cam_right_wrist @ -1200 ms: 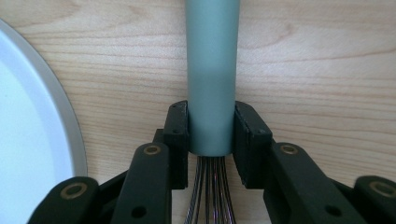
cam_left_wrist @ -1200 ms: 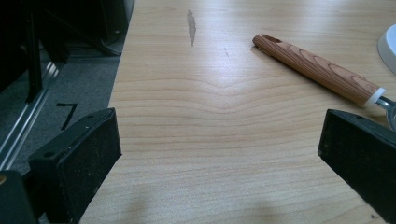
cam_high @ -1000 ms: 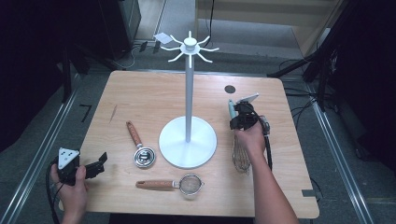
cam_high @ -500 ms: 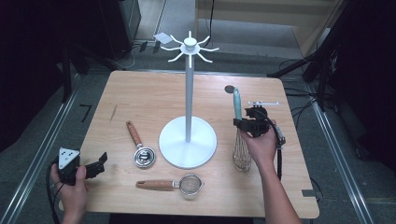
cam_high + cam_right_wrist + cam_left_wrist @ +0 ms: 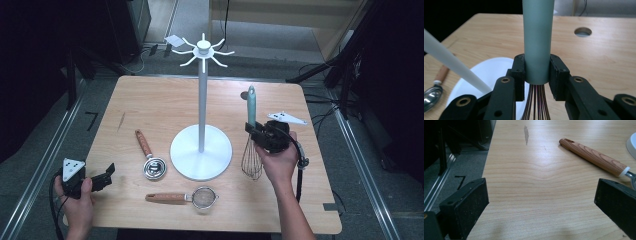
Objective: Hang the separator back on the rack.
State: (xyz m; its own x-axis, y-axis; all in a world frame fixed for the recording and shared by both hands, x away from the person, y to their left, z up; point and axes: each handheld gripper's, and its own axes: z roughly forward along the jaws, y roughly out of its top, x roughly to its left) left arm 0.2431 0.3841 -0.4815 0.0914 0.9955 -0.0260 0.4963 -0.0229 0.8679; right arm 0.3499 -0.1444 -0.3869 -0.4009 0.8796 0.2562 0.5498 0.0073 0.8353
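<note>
Right tool [image 5: 256,131] clamps the whisk [image 5: 251,145] by its grey-green handle, upright, wires down, just right of the white stand [image 5: 201,150] on the bench [image 5: 160,107]. Left tool [image 5: 102,176] rests open at the bench's near-left edge.

The whisk [image 5: 251,145] has a pale grey-green handle and dark, reddish-tinted wires. The stand [image 5: 202,150] is all white. The worktop [image 5: 150,100] is light wood with wavy grain and one dark streak. Spoon [image 5: 147,155] and strainer [image 5: 185,198] have striped reddish-brown wood handles and silver heads. Both tongs [image 5: 252,131] are black.
</note>
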